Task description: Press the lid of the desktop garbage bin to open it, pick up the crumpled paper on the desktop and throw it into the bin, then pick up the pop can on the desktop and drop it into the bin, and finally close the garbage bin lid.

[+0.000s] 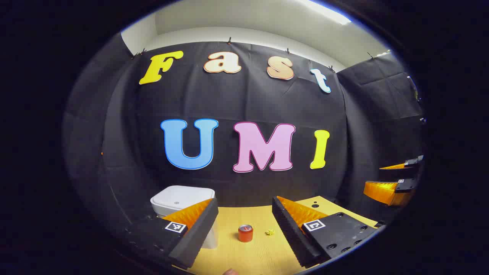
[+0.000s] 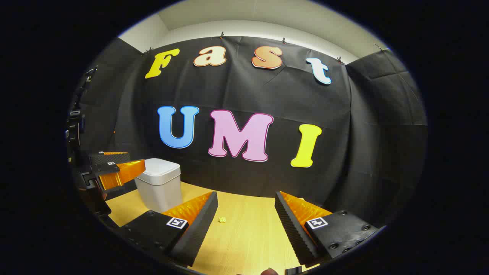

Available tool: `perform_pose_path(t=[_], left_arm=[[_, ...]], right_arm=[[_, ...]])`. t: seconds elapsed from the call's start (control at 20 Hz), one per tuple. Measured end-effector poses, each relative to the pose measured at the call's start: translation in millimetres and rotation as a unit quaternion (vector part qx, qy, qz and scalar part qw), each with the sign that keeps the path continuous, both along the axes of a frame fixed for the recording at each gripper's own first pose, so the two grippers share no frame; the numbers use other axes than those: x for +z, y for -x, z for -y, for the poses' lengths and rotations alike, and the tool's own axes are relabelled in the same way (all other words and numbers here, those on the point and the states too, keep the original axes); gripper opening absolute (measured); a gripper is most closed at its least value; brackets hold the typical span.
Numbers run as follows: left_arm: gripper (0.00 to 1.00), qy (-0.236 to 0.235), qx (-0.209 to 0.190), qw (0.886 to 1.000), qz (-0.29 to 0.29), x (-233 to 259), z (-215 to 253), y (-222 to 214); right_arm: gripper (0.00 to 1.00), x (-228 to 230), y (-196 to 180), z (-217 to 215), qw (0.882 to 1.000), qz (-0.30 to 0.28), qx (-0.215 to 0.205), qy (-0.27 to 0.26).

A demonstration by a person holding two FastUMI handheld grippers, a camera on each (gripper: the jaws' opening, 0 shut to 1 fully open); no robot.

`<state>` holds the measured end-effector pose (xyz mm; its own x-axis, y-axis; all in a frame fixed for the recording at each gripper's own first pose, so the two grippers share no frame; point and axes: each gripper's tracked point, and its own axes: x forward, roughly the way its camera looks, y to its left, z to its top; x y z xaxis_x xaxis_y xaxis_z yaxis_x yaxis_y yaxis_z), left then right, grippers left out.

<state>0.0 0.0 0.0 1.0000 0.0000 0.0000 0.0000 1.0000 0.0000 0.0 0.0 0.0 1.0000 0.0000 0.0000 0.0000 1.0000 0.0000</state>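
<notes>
Both fingers of the left gripper (image 1: 244, 225) frame the bottom of the left gripper view, spread wide and holding nothing, and between them, farther off on the wooden table (image 1: 263, 256), stand the can (image 1: 245, 233) and, just to its right, the small yellow paper (image 1: 270, 232) ball. At the left of that view the white bin (image 1: 183, 198) sits partly behind the left finger, its lid down and flat, so the first step, pressing the lid to pop it open, looks not yet done. In the right gripper view the right gripper (image 2: 246, 225) is likewise spread and empty, with the paper (image 2: 222, 219) lying on the table (image 2: 252, 244) just past its left finger, and the bin (image 2: 160, 187) stands well off to the left, upright, lid shut. Beside the bin in that view the left gripper (image 2: 118, 168) hangs close to its near side, roughly level with the lid, its jaws apart. By my judgement the task is at its very start: the left gripper is the better placed to bring a finger onto the lid and push down, which calls for moving over the top and pressing squarely so the light bin does not tip or slide. Afterwards the right gripper has the paper almost in its reach.
</notes>
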Motion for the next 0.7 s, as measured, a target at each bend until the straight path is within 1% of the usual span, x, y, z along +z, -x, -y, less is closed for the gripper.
perform_pose_path(t=[0.4,0.7], left_arm=[[0.95,0.001,-0.003,1.000,-0.012,-9,0,-7],[0.95,-0.013,-0.011,1.000,-0.011,-12,10,-8]], right_arm=[[0.96,-6,-7,-3,1.000,-0.007,0.001,-0.016],[0.96,-8,-5,3,1.000,-0.011,-0.003,-0.019]])
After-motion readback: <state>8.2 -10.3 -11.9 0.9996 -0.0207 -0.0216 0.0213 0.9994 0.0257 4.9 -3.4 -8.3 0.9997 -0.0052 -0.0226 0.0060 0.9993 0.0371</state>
